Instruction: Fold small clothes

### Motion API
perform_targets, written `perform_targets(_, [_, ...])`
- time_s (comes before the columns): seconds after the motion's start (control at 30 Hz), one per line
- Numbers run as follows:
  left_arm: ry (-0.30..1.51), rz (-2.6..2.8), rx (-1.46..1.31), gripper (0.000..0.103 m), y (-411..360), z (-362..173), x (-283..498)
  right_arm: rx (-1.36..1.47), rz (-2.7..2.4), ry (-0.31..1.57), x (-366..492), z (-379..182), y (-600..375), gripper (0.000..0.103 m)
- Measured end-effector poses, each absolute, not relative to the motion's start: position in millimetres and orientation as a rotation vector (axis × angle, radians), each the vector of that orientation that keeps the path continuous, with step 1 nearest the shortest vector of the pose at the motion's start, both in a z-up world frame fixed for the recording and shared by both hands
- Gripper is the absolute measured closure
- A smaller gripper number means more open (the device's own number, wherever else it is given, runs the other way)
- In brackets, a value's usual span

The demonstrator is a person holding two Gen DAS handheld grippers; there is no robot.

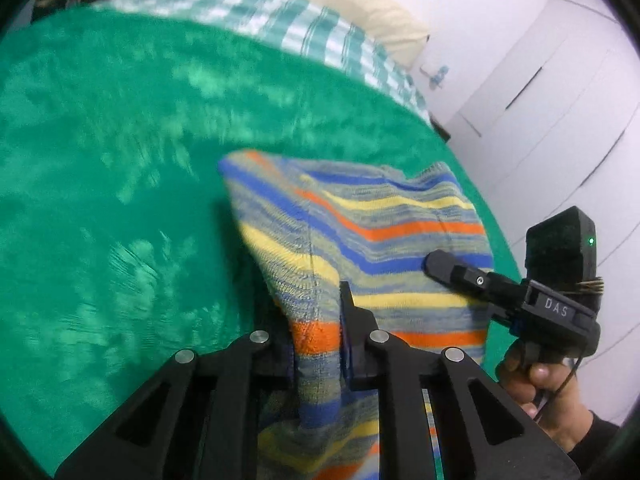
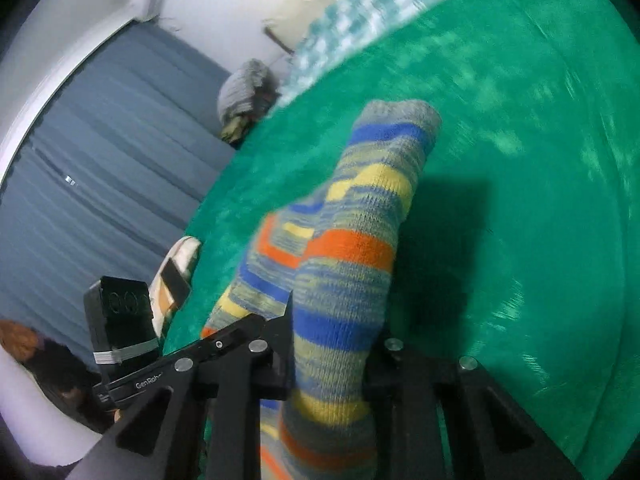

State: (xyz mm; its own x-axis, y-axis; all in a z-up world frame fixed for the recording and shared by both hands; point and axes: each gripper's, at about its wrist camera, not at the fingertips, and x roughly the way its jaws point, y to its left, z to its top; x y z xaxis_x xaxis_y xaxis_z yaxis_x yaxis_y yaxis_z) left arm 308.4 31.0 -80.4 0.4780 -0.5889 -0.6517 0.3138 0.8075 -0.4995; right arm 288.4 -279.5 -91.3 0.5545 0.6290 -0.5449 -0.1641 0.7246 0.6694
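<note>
A small striped knit garment (image 1: pixel 360 232), in blue, yellow, orange and grey bands, is held up over a green fleece blanket (image 1: pixel 120 160). My left gripper (image 1: pixel 316 344) is shut on one edge of it, the cloth bunched between its jaws. My right gripper (image 1: pixel 430 262) reaches in from the right and grips the other edge. In the right wrist view the garment (image 2: pixel 352 248) hangs from my right gripper (image 2: pixel 332 364), which is shut on it, and a sleeve points away over the blanket (image 2: pixel 520 160). The left gripper (image 2: pixel 280 320) shows at its left edge.
A teal-and-white checked cloth (image 1: pixel 280 20) lies along the blanket's far edge, with a cream pillow (image 1: pixel 380 12) behind. White closet doors (image 1: pixel 560 100) stand to the right. In the right wrist view a blue curtain (image 2: pixel 100 160) and a grey bundle (image 2: pixel 246 88) are at the left.
</note>
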Motion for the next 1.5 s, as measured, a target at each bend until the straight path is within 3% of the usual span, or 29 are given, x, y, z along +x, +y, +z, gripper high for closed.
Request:
perform_targets(0.23, [0.812,-0.540,-0.309,0.087,72.7,-4.4,288.2,0.605,0.625,0.755,284.3,-19.8,-246.9,0.081])
perform_targets(0.3, [0.826,-0.529,-0.298,0.082,74.3,-0.3,290.7,0.632,0.633,0.747,288.5,-14.6,-242.0,0.081])
perform_targets(0.33, [0.849,-0.514,-0.281,0.066,72.4,-5.8,293.0,0.642,0.622,0.752,290.1,-16.1,-244.4,0.081])
perform_targets(0.37, [0.891,-0.476,-0.246,0.033,69.5,-19.7,296.0,0.631,0.597,0.764,290.7,-17.8,-245.8,0.079])
perform_targets(0.4, [0.917,-0.418,-0.203,0.021,61.8,-33.8,300.8,0.599,0.552,0.784,290.8,-23.3,-248.3,0.074])
perform_targets(0.47, [0.947,-0.258,-0.088,0.022,64.6,-65.6,288.2,0.444,0.341,0.877,288.3,-48.8,-260.2,0.001])
perform_targets(0.6, [0.911,-0.175,0.054,0.019,68.2,-75.6,236.3,0.235,0.134,0.946,237.3,-66.2,-285.6,0.003])
perform_targets(0.67, [0.873,-0.131,0.122,0.009,59.7,-61.9,204.1,0.158,0.092,0.952,205.5,-59.6,-284.2,0.003])
perform_targets(0.83, [0.796,-0.111,0.149,0.001,41.7,-10.5,152.6,-0.014,0.054,0.905,127.8,-16.8,-251.7,0.002])
perform_targets(1.03, [0.730,0.006,0.202,0.001,33.7,41.0,104.3,-0.057,0.083,0.836,69.7,26.5,-223.7,0.002])
perform_targets(1.5, [0.831,-0.028,0.137,0.001,46.4,55.4,30.7,-0.132,0.041,0.819,-17.8,68.3,-185.9,0.001])
